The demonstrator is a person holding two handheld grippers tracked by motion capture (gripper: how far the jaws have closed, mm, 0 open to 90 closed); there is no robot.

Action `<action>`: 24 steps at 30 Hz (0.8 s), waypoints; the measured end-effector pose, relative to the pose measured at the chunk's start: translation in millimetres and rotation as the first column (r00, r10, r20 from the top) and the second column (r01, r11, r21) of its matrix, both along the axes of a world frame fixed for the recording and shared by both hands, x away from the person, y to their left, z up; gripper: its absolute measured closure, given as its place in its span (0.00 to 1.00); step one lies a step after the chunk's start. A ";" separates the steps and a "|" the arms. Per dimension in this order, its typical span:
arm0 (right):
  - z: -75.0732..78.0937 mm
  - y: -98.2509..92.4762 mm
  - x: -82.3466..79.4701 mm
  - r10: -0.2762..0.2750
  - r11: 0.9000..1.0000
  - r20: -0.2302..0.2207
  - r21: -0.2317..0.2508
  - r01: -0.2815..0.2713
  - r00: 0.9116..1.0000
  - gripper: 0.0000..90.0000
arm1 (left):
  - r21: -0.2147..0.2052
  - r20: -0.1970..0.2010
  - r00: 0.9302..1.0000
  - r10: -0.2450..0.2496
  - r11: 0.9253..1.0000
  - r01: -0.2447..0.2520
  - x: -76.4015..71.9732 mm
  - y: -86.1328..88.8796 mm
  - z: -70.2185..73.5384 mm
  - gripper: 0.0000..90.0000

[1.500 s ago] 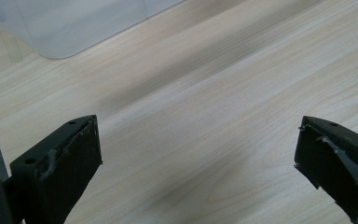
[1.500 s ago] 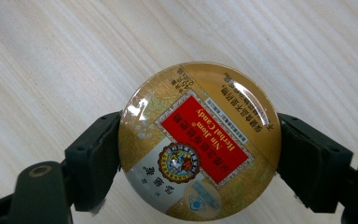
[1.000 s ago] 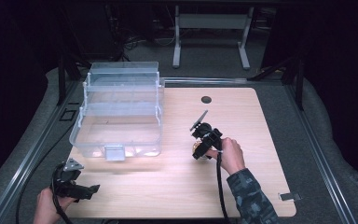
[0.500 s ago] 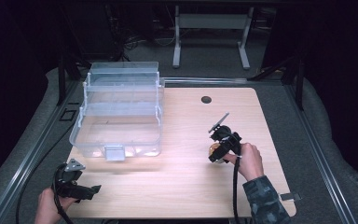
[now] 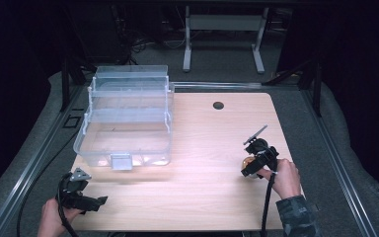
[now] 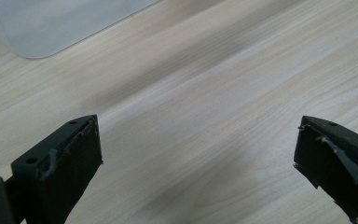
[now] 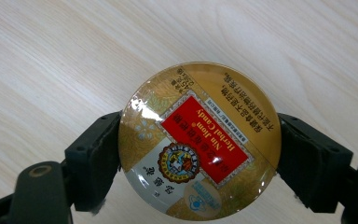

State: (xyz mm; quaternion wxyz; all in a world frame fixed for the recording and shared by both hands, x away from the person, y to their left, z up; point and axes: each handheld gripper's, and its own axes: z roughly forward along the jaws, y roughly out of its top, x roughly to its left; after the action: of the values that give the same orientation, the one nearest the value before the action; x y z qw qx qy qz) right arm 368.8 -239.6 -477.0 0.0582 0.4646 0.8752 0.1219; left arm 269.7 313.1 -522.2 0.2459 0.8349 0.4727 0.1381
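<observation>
Since the right gripper [image 7: 198, 154] clasps the round Nin Jiom herbal candy tin [image 7: 199, 142] by its rim above the table's [image 5: 197, 148] right side, this light, stiff, glossy tin may slip unless its 2 opposite edges stay pinched.

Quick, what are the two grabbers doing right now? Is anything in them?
Left gripper: open, nothing between its jaws, just bare table under it.
Right gripper: closed on a round candy tin, one jaw on each side.
</observation>
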 end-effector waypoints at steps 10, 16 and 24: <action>-10.4 -32.7 -9.3 -0.082 0.996 -0.019 -0.027 0.081 0.996 0.22 | 0.013 -0.006 1.000 0.000 1.000 0.000 0.1 0.5 1.1 0.02; -21.9 -49.4 -12.1 -0.123 0.992 -0.044 -0.047 0.121 0.991 0.22 | 0.010 -0.009 1.000 -0.003 1.000 0.003 1.1 -0.3 0.4 0.02; -33.4 -65.9 -14.1 -0.168 0.984 -0.054 -0.062 0.165 0.984 0.22 | 0.018 -0.012 1.000 -0.006 1.000 0.006 2.4 -1.7 0.6 0.02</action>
State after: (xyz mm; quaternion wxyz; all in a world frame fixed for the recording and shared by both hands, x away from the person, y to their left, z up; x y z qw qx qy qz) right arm 354.7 -305.5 -510.4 0.0557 0.5378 0.8376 0.0779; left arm 272.1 311.4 -521.6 0.2360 0.8393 0.4703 0.1368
